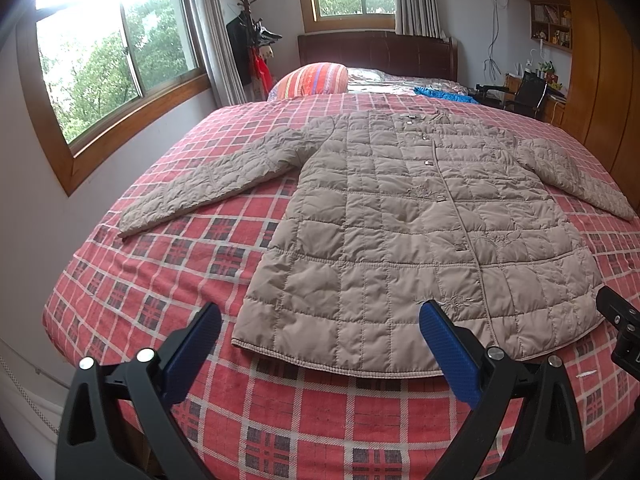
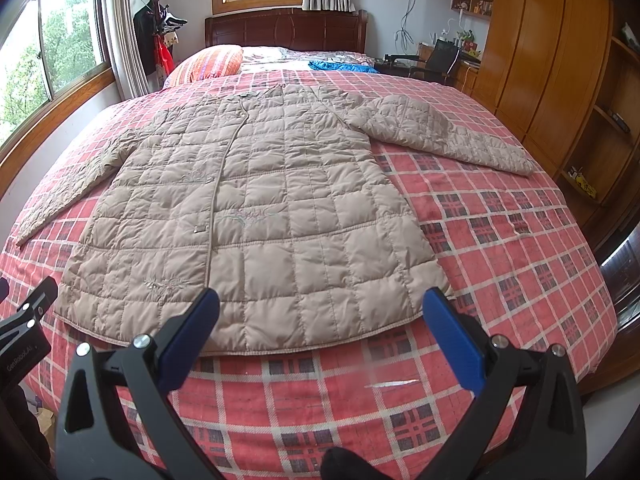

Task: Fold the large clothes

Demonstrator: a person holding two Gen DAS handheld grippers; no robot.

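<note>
A beige quilted jacket (image 1: 404, 232) (image 2: 256, 216) lies flat and buttoned, front up, on the red plaid bedspread (image 1: 168, 264) (image 2: 500, 240). Both sleeves are spread out to the sides, the hem faces me. My left gripper (image 1: 320, 320) hovers open just above the hem's left part, nothing between its blue pads. My right gripper (image 2: 320, 308) is open over the hem's right part, also holding nothing. The right gripper's black body (image 1: 620, 328) shows at the edge of the left wrist view, and the left gripper's body (image 2: 24, 328) shows in the right wrist view.
A striped orange pillow (image 1: 316, 78) (image 2: 208, 62) and a blue cloth (image 1: 444, 94) (image 2: 340, 66) lie near the dark headboard (image 1: 376, 52). Windows and a coat stand (image 2: 160, 32) are on the left, wooden wardrobes (image 2: 552, 64) and a desk chair on the right.
</note>
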